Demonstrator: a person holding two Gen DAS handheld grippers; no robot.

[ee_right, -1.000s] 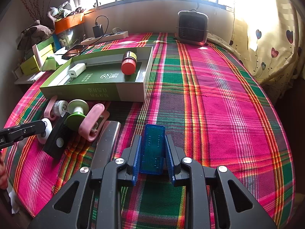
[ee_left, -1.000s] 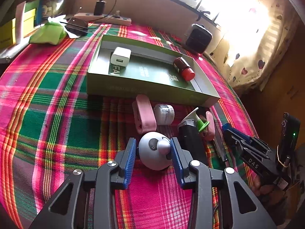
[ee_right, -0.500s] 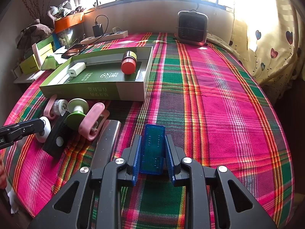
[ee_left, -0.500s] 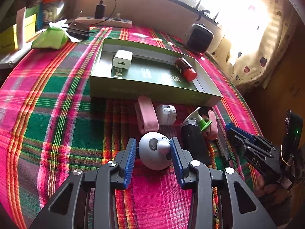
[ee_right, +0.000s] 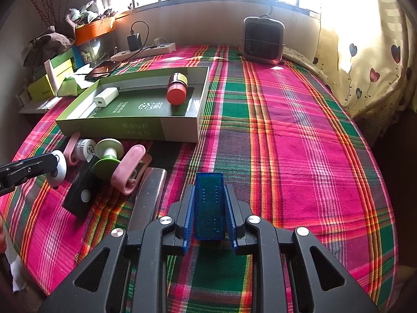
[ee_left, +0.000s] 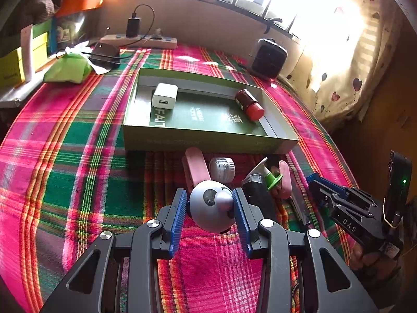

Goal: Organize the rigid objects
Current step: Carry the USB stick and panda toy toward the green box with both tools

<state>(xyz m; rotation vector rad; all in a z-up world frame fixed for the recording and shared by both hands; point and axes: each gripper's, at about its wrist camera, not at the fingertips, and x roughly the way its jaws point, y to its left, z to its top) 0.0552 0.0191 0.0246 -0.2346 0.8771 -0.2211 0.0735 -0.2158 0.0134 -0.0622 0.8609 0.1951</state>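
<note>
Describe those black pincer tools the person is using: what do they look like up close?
Each gripper, left and right, is a black angular frame with triangular cut-outs and silver round bolts. Its two fingers carry ribbed blue pads. Seen from the left camera, the right one's side bears white letters "DAS", beside a black unit with a green light.

Two pink clips [ee_left: 196,165], one charger [ee_left: 165,96], one jar [ee_left: 249,101].

"FAI" in white on the green box [ee_left: 166,117] floor, "DAS" on the right tool [ee_left: 349,225] body
</note>
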